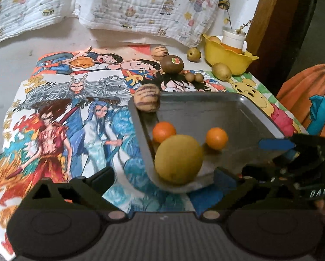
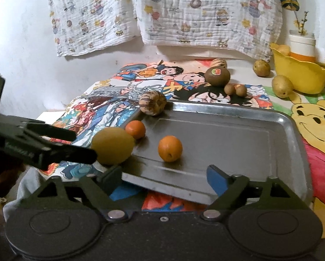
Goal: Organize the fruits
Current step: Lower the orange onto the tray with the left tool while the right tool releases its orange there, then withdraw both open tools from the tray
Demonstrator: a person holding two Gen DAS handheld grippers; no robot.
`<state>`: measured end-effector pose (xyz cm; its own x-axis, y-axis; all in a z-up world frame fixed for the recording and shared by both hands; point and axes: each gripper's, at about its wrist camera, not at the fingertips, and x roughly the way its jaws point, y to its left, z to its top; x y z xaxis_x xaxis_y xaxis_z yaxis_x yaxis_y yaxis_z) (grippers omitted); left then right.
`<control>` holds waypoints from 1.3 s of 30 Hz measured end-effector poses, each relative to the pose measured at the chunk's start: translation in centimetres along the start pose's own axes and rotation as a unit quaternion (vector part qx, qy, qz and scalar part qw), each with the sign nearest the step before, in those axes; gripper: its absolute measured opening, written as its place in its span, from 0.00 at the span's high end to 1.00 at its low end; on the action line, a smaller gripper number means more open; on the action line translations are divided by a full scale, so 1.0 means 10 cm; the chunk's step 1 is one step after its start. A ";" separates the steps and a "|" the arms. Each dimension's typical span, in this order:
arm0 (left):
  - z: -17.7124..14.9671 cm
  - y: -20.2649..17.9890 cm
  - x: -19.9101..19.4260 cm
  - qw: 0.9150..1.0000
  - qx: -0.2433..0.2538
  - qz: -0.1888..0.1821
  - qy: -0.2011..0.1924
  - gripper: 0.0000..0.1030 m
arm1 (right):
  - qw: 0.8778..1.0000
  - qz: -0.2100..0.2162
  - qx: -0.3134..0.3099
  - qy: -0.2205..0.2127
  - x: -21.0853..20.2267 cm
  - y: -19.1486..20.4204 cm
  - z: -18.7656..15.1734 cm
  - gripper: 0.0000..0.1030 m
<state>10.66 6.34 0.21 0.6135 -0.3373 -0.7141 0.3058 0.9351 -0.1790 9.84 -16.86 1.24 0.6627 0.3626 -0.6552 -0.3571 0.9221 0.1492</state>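
A metal tray (image 1: 238,113) (image 2: 249,134) lies on the cartoon cloth. In it are a large yellow pear (image 1: 178,159) (image 2: 112,145) at the near corner and two small oranges (image 1: 163,131) (image 1: 216,138) (image 2: 135,129) (image 2: 170,148). A striped melon (image 1: 146,97) (image 2: 152,103) rests at the tray's far left corner. My left gripper (image 1: 164,174) is open and empty, just in front of the pear. My right gripper (image 2: 164,174) is open and empty at the tray's near edge. Each gripper shows in the other's view (image 1: 293,152) (image 2: 42,143).
Beyond the tray lie a kiwi with a sticker (image 1: 172,63) (image 2: 217,76), two small brown fruits (image 1: 194,76) (image 2: 235,89), another striped melon (image 1: 159,52), and two yellow pears (image 1: 221,71) (image 1: 193,54). A yellow bowl (image 1: 227,58) (image 2: 301,76) stands at the back right.
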 end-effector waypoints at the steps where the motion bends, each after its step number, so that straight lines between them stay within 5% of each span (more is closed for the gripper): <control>1: -0.04 0.00 -0.02 1.000 0.004 0.001 0.002 0.01 | 1.000 -0.003 0.000 0.001 -0.02 -0.01 -0.01 0.09; 16: -0.09 0.08 -0.05 0.998 0.025 0.057 0.027 0.01 | 0.997 -0.080 0.014 0.010 -0.20 -0.24 -0.13 0.01; 39: 0.67 0.40 0.24 0.996 0.020 0.082 0.013 0.01 | 0.992 -0.127 0.014 0.014 0.17 -0.72 0.39 0.01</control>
<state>18.21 8.56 2.35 0.6389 -0.1777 -0.7485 0.2321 0.9722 -0.0327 16.09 -22.39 1.96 0.7097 0.1139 -0.6953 -0.1616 0.9868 -0.0033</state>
